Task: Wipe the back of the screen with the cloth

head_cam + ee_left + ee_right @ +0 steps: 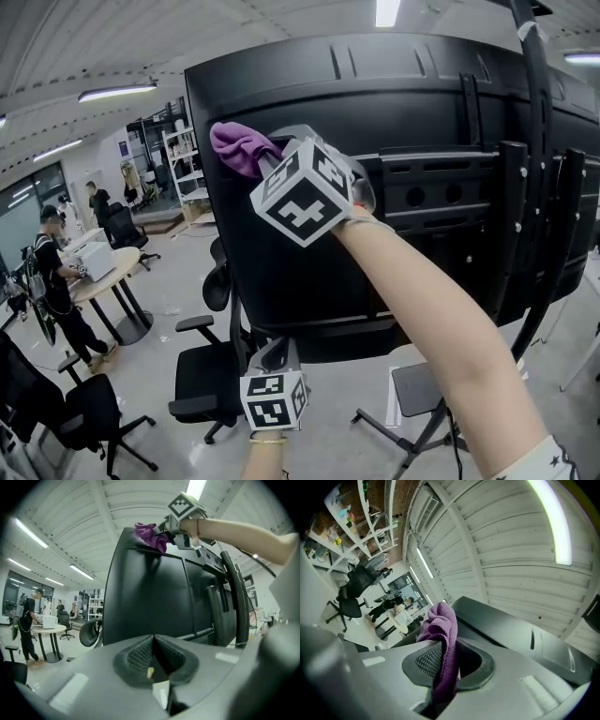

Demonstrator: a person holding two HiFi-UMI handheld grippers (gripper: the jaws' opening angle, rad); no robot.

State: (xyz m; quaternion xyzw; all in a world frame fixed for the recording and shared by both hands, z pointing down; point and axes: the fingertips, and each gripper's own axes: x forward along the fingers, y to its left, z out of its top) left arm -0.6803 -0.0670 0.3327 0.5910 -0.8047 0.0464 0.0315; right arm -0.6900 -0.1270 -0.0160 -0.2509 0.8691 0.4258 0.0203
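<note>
The back of a big black screen fills the head view. A purple cloth is pressed against its upper left corner, with my right gripper shut on it. In the right gripper view the cloth bunches up between the shut jaws of that gripper, with the screen's top edge just beyond. My left gripper is low, just under the screen's bottom edge, and touches nothing. In its own view the left gripper is shut with nothing in it, and the cloth shows high on the screen.
Black stand bars and mounting brackets run down the screen's right side. A black office chair stands below the screen at left. Further left a person stands at a round table. Another chair is at bottom left.
</note>
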